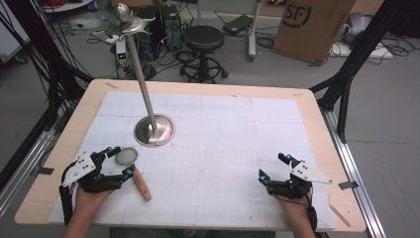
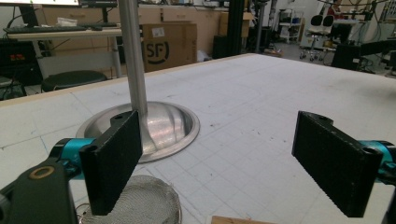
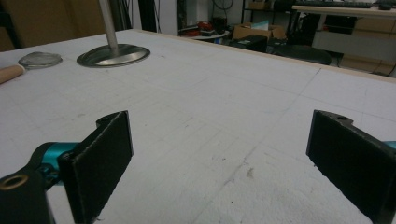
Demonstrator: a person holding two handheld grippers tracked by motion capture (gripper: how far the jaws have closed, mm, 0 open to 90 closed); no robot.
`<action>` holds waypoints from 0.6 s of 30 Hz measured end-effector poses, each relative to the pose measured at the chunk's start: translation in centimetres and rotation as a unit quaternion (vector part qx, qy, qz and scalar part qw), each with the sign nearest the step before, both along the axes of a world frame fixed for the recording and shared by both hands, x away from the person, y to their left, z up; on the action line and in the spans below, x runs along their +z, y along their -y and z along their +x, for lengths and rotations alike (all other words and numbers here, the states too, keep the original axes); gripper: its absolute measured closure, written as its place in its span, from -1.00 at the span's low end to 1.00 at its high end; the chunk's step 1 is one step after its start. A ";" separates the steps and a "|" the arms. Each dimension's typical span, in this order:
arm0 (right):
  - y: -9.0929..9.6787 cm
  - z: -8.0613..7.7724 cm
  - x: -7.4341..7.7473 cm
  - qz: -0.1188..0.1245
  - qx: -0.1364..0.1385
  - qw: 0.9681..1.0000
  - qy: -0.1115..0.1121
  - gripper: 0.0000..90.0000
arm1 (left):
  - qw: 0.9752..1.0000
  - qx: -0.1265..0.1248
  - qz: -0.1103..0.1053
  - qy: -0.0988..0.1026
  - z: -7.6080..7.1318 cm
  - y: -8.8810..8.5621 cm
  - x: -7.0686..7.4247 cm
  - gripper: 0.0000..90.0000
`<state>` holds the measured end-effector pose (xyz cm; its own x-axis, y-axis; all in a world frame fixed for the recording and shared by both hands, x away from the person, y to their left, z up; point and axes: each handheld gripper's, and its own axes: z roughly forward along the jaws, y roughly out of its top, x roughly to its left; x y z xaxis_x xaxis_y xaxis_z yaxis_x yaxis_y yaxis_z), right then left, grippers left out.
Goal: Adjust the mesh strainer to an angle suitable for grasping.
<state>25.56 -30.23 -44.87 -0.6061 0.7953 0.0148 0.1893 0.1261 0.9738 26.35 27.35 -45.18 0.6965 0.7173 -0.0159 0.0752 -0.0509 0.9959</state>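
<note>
While open, left gripper (image 1: pixel 119 161) straddles mesh strainer (image 1: pixel 127 156), w/o contact.

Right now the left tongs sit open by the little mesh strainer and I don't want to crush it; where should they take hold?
Grip the wooden handle, not the mesh bowl. The strainer lies flat, handle running toward the person, between the open jaws of the left tongs. Probably best to come from above and close across the handle's width: it looks solid and straight, the mesh thin and likely easy to dent.
</note>
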 end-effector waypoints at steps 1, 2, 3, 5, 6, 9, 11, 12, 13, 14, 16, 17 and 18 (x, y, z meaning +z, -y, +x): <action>0.0 0.0 0.0 0.000 0.000 1.000 -0.001 -0.87 | 1.000 0.000 -0.001 -0.001 0.0 0.0 0.0 -0.63; 0.0 0.0 0.0 0.000 0.000 1.000 -0.001 -0.87 | 1.000 0.001 -0.001 -0.002 0.0 0.0 0.0 -0.63; 0.0 0.0 0.0 0.001 0.000 1.000 0.000 -0.87 | 1.000 0.002 -0.002 -0.002 0.0 -0.1 0.0 -0.63; 0.0 0.0 0.0 -0.001 0.001 1.000 0.000 -0.87 | 1.000 0.002 -0.001 -0.001 0.0 0.0 0.0 -0.63; 0.0 0.0 0.0 -0.001 0.001 1.000 0.000 -0.87 | 1.000 0.000 0.002 0.001 0.0 0.0 0.0 -0.63; 0.0 0.0 0.0 -0.003 0.001 1.000 -0.002 -0.87 | 1.000 0.001 0.004 0.002 -0.1 0.1 0.0 -0.63; -0.1 0.0 0.0 -0.005 0.001 1.000 -0.003 -0.87 | 1.000 -0.001 0.007 0.005 -0.1 0.1 0.1 -0.63; -0.1 0.1 0.0 -0.006 0.001 1.000 -0.004 -0.87 | 1.000 -0.006 0.016 -0.009 -0.1 0.1 0.2 -0.63; -0.1 0.1 0.0 -0.006 -0.001 1.000 -0.007 -0.87 | 1.000 -0.006 0.016 -0.009 -0.1 0.1 0.2 -0.63; -0.1 0.1 0.0 -0.006 0.000 1.000 -0.008 -0.87 | 0.999 -0.010 0.028 -0.013 -0.2 0.1 0.4 -0.63; -0.1 0.1 0.0 -0.007 0.000 1.000 -0.006 -0.87 | 0.999 -0.024 0.046 -0.015 -0.3 0.2 0.9 -0.62; -0.1 0.1 0.0 -0.008 0.001 1.000 -0.007 -0.87 | 0.998 -0.030 0.055 -0.011 -0.5 0.2 1.4 -0.62; -0.1 0.1 0.0 -0.009 0.002 1.000 -0.007 -0.87 | 0.998 -0.030 0.055 -0.011 -0.5 0.2 1.4 -0.62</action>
<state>25.69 -30.10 -44.84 -0.6095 0.7927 0.0100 0.2027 0.1436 0.9687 25.83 27.13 -43.78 0.7386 0.6726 0.0448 0.0905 -0.1648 0.9822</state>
